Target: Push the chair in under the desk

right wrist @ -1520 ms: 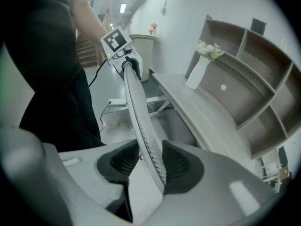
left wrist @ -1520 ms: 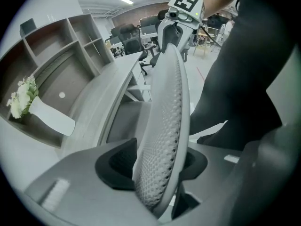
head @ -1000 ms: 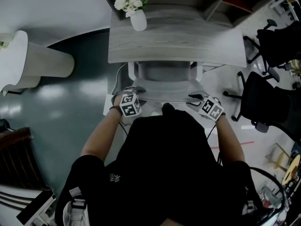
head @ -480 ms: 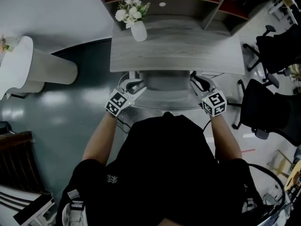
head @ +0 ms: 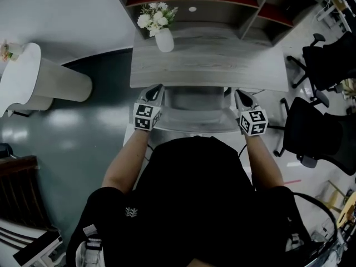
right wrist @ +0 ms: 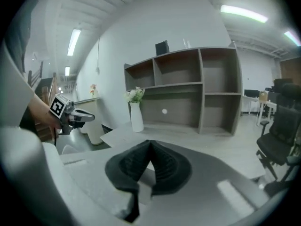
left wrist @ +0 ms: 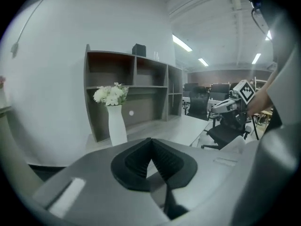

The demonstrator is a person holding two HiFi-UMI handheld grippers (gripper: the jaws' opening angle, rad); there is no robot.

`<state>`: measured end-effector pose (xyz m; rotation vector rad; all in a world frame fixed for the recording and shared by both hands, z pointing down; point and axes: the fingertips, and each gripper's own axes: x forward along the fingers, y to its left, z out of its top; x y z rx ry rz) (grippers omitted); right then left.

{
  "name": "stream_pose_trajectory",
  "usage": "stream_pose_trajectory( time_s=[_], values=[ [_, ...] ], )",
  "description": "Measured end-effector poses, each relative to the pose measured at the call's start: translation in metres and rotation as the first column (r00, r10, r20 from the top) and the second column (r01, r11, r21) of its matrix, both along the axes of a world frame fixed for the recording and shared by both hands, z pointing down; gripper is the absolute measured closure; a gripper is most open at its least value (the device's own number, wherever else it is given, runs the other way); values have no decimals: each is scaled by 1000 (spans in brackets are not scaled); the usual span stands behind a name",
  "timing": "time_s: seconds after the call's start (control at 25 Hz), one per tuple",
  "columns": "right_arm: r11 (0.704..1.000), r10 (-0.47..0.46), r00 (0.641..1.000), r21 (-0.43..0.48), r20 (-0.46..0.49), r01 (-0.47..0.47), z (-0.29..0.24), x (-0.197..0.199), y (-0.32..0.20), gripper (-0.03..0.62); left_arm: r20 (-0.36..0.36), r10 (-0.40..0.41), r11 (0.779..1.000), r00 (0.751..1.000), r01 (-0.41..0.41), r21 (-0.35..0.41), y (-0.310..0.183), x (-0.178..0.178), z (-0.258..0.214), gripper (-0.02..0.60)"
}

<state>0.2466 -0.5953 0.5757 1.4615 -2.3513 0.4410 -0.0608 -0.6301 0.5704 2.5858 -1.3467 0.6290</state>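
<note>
Currently, the left gripper point(head: 157, 90) has its jaws fully together. They have just been closing, and nothing is between them. The right gripper point(head: 240, 95) is in the same state: pads meeting, just closed, empty. Both are held at the near edge of the desk point(head: 206, 65), one at each side of the chair point(head: 194, 115). The chair is right in front of the person, close against the desk's near edge. A vase point(head: 164, 38) stands far left on the desk, before a shelf point(head: 194, 1).
</note>
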Motion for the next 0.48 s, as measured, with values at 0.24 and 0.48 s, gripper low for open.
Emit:
stream_pose_trajectory(
  time_s=[0.24, 0.48],
  values=[
    [1000, 26, 999, -16, 31, -26, 6, 7, 5, 592, -8, 24, 1000, 1000, -24, 5, 3, -1, -4, 575],
    [999, 23, 999, -25, 47, -21, 5, 5, 6, 592, -6, 29, 1000, 1000, -29, 2, 8, -5, -6, 575]
  ],
)
